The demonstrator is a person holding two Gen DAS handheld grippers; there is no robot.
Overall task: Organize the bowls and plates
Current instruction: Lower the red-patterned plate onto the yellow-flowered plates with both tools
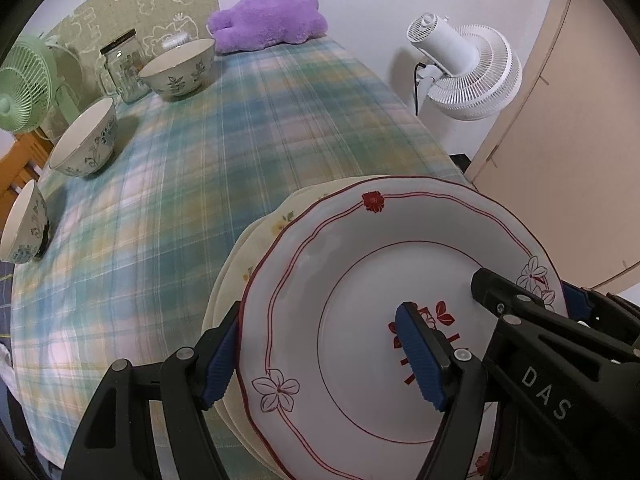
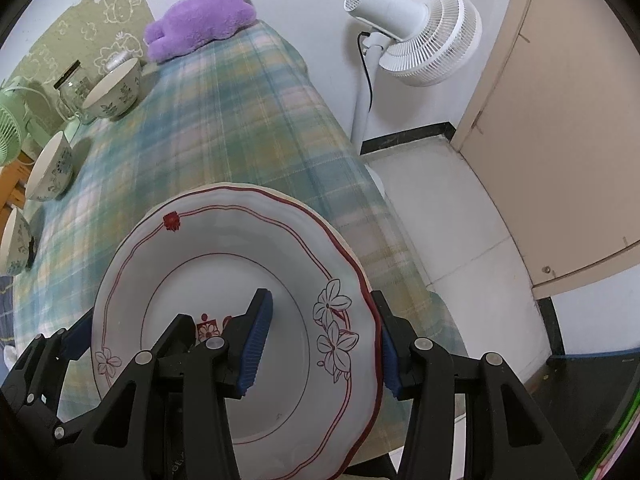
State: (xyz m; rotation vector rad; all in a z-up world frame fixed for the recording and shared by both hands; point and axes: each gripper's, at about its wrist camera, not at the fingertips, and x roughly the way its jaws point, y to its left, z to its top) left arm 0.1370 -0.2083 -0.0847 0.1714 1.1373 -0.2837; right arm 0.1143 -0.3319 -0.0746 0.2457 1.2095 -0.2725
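Observation:
A white plate with red trim and flower prints (image 1: 360,248) (image 2: 224,240) sits over a stack of cream plates (image 1: 256,240) near the right edge of the plaid bed. My left gripper (image 1: 320,312) straddles its left rim, one blue pad outside the edge and one over the well, shut on the plate. My right gripper (image 2: 320,294) clamps the opposite rim the same way; it shows in the left wrist view as the right gripper (image 1: 520,312). Three patterned bowls (image 1: 180,68) (image 1: 86,140) (image 1: 24,224) stand along the bed's left side.
A glass jar (image 1: 124,64) and a green fan (image 1: 24,88) stand at the far left. A purple plush (image 1: 268,20) lies at the head of the plaid bed (image 1: 200,160). Right of the bed are a white fan (image 2: 416,28), tiled floor (image 2: 440,220) and a beige door (image 2: 560,140).

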